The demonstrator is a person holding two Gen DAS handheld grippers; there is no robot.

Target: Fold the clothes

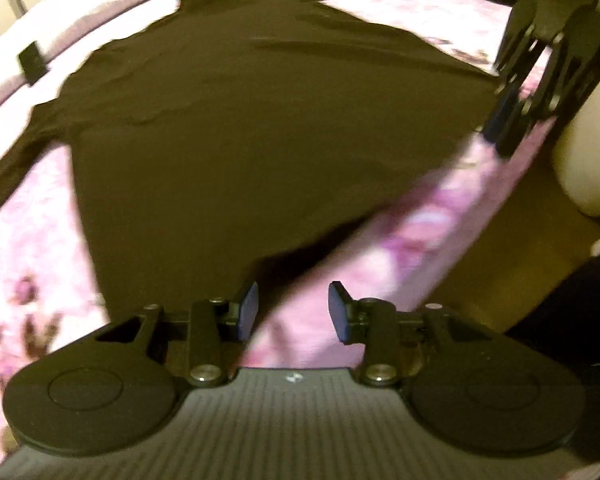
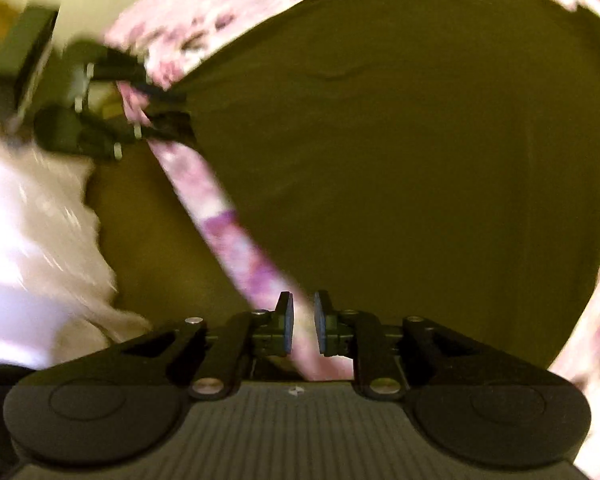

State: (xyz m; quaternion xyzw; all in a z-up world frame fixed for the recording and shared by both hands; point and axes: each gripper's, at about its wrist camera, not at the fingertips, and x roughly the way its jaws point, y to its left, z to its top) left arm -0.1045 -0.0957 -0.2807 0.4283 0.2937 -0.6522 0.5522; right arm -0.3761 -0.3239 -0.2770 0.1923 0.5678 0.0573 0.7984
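Note:
A dark long-sleeved shirt (image 1: 260, 128) lies spread flat on a pink floral bedsheet (image 1: 28, 248), sleeves out to the sides. My left gripper (image 1: 293, 312) is open and empty at the shirt's near hem corner. My right gripper (image 2: 301, 322) has its jaws a narrow gap apart, empty, over the sheet edge beside the shirt (image 2: 400, 160). In the left wrist view the right gripper (image 1: 504, 128) sits at the shirt's other hem corner. In the right wrist view the left gripper (image 2: 160, 116) is at the far hem corner.
The bed's edge runs diagonally (image 2: 236, 232), with brown floor (image 2: 160, 240) beyond it. White cloth (image 2: 28, 240) lies at the left on the floor side. A small dark object (image 1: 32, 62) sits near the bed's far edge.

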